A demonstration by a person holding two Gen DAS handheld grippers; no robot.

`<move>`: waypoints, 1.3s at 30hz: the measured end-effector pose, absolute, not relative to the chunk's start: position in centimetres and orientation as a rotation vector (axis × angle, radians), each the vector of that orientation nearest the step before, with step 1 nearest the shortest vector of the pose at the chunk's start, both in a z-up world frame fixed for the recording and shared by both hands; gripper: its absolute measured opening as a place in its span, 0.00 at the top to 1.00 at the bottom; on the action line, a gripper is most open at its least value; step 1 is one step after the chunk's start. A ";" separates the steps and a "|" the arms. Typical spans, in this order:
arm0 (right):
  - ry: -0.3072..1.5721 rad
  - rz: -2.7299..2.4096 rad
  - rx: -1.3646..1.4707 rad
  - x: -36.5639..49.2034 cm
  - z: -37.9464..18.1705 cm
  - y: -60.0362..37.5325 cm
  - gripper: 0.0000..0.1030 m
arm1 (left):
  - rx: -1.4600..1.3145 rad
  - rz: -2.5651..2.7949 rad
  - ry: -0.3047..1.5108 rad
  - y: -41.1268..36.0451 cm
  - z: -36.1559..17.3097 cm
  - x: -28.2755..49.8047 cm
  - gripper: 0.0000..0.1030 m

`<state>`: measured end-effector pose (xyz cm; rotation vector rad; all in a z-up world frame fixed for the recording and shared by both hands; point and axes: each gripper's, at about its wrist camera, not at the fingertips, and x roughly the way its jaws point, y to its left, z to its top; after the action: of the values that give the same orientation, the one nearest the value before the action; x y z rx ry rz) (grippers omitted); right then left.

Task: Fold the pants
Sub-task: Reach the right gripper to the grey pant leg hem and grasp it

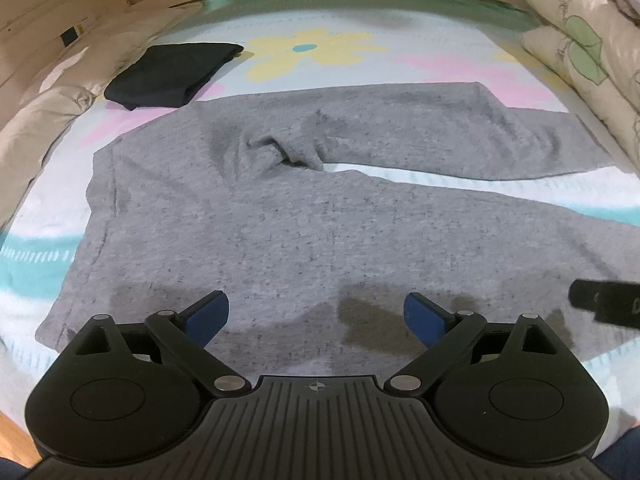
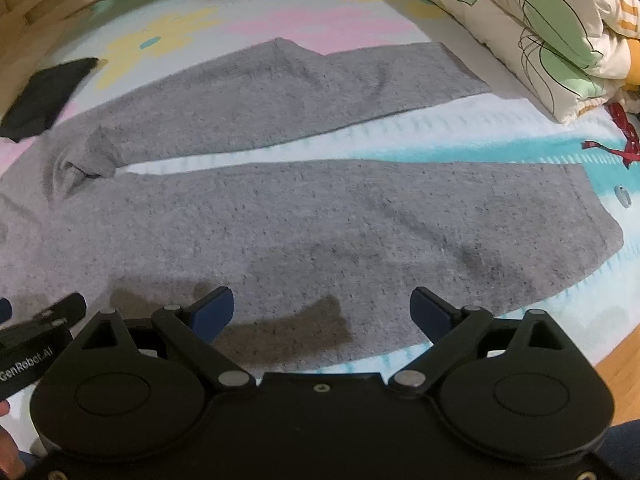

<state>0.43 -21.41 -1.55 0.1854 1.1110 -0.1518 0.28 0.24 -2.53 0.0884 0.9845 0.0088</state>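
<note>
Grey heathered pants (image 1: 304,216) lie spread flat on the bed, waistband at the left, both legs running right with a narrow gap between them. The crotch is bunched into a small fold (image 1: 280,148). My left gripper (image 1: 316,314) hovers open above the near leg close to the waist end. In the right wrist view the same pants (image 2: 320,216) fill the middle, their cuffs at the right. My right gripper (image 2: 322,312) is open over the near leg's front edge, nothing between its fingers. Part of the left gripper (image 2: 40,332) shows at the lower left.
A folded black garment (image 1: 172,74) lies at the far left on the flowered sheet (image 1: 316,48). A rolled quilt (image 2: 532,28) with green prints sits at the right. A pillow (image 1: 48,120) lines the left side, a wooden headboard behind. Red ribbon (image 2: 620,140) lies at the right.
</note>
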 end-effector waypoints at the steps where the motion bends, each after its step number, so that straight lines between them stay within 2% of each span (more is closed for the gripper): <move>1: 1.095 -0.149 0.191 0.4 -1.5 -21.5 0.08 | 0.087 0.012 0.975 0.4 -2.4 0.2 0.07; 4: 1.071 -0.167 0.212 0.2 -1.4 -21.8 0.08 | 0.089 0.013 0.933 0.7 -2.1 0.0 0.07; 13: 1.133 -0.158 0.234 1.0 -2.6 -23.0 0.08 | 0.098 -0.024 0.959 0.4 -0.6 3.0 0.07; 14: 1.141 -0.160 0.242 1.1 -2.8 -23.2 0.10 | 0.119 -0.019 0.941 0.2 -0.2 3.6 0.07; 15: 1.150 -0.156 0.253 1.2 -3.0 -23.5 0.18 | 0.134 -0.019 0.930 0.0 0.1 4.1 0.07; 17: 1.155 -0.148 0.268 1.3 -3.1 -24.0 0.26 | 0.142 -0.025 0.924 -0.3 0.7 5.6 0.08; 22: 1.109 -0.181 0.218 2.9 -1.7 -25.0 0.27 | 0.135 -0.035 0.907 -0.6 0.9 8.4 0.08; 26: 1.093 -0.193 0.254 6.4 -0.4 -26.2 0.26 | 0.119 -0.007 0.976 -0.1 -1.0 9.4 0.08; 27: 1.089 -0.207 0.282 7.6 -0.2 -26.6 0.26 | 0.095 -0.020 1.008 0.2 -1.3 9.6 0.12; 30: 1.085 -0.258 0.324 12.2 -0.2 -27.2 0.26 | 0.043 -0.035 1.048 0.9 -1.8 9.6 0.13; 39: 1.005 -0.464 0.365 25.3 -3.3 -31.0 0.26 | 0.082 -0.045 1.036 0.5 -2.1 9.9 0.13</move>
<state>25.25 -31.04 -3.26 0.3654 1.0053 -0.4639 9.88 0.53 -2.09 0.0824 1.0356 -0.0452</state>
